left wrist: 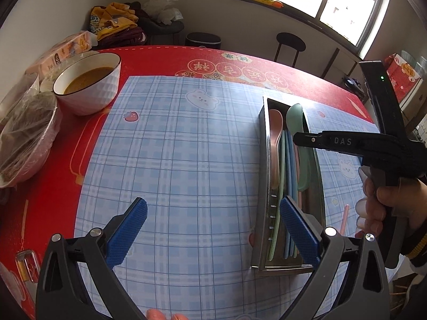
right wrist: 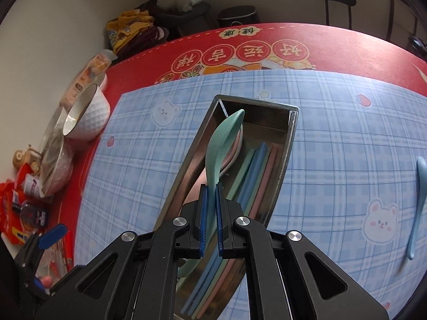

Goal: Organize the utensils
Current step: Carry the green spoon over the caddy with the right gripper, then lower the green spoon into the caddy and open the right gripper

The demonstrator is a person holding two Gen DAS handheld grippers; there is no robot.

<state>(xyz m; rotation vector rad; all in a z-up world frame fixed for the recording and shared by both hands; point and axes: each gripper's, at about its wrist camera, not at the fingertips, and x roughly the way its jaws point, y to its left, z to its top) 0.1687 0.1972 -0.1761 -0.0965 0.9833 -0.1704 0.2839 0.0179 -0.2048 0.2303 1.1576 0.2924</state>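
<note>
Meanwhile, the right gripper (right wrist: 210, 189) clamps a green spoon (right wrist: 222, 144) by its handle above the steel utensil tray (right wrist: 291, 133), which holds a pink spoon (left wrist: 275, 130) and pastel chopsticks (right wrist: 256, 170). Beside the tray, the left gripper (left wrist: 213, 229) stands wide open and empty; a blue spoon (right wrist: 417, 202) lies right of the tray.

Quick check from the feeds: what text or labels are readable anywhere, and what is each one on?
"DAS": on the right gripper, seen in the left wrist view.
"好运" with further round characters: on the red tablecloth, upside down; the rest too unclear.
Snack packets and carton: print too blurred.
</note>
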